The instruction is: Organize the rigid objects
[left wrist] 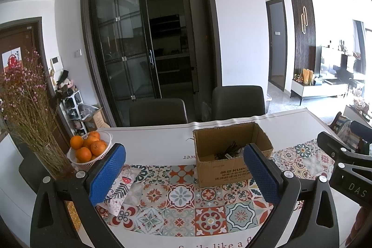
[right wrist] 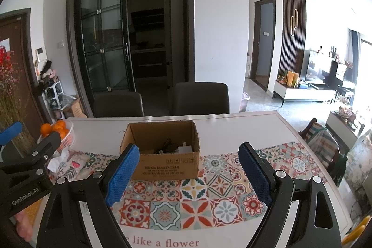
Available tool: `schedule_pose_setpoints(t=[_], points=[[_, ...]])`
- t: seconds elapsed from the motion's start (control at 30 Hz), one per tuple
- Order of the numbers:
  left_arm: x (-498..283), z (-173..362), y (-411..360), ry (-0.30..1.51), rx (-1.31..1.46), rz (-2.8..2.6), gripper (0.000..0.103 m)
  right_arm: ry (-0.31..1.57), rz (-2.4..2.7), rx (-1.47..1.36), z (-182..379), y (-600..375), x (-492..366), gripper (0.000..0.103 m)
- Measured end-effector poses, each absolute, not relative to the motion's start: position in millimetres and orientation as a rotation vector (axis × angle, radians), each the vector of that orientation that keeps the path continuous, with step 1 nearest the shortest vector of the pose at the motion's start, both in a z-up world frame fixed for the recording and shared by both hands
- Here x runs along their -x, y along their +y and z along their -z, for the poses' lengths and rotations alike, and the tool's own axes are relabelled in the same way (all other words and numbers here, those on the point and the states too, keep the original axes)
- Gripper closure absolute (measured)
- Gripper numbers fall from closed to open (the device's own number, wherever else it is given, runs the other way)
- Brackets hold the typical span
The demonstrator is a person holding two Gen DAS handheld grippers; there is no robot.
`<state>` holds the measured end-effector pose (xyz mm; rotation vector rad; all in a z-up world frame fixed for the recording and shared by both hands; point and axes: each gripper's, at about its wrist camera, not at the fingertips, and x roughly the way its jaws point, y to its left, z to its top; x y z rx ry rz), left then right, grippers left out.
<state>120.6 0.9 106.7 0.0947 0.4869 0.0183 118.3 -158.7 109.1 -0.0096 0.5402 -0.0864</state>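
An open cardboard box (left wrist: pixel 223 169) (right wrist: pixel 166 166) stands on the patterned table runner (left wrist: pixel 181 196) (right wrist: pixel 197 201). Inside it lie a black cable (left wrist: pixel 229 150) and other small dark and white items (right wrist: pixel 172 147). My left gripper (left wrist: pixel 183 172) is open and empty, held above the runner in front of the box and a little to its left. My right gripper (right wrist: pixel 188 172) is open and empty, held above the runner in front of the box. Each gripper shows at the edge of the other's view.
A white basket of oranges (left wrist: pixel 89 148) (right wrist: pixel 58 131) sits at the table's left. A vase of dried flowers (left wrist: pixel 30 113) stands at far left. A patterned packet (left wrist: pixel 121 187) (right wrist: pixel 69 164) lies left on the runner. Two dark chairs (left wrist: pixel 197 106) stand behind the table.
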Motion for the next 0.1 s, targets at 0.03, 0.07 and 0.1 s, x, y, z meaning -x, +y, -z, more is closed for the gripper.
schedule_pose_setpoints(t=[0.03,0.07,0.1], points=[[-120.8,-107.1,0.9,0.489,-0.094,-0.017,0.0,0.54,0.087,0.008,-109.0,-159.2,-117.9,0.015],[-119.3,-107.6,0.6,0.489,-0.093,-0.017,0.0,0.541,0.086,0.007,-109.2,-158.9,-117.2,0.015],[-118.9,-108.1,0.6,0.49,-0.092,-0.018,0.0,0.541,0.085,0.006,-108.9,-158.6,-115.8,0.015]])
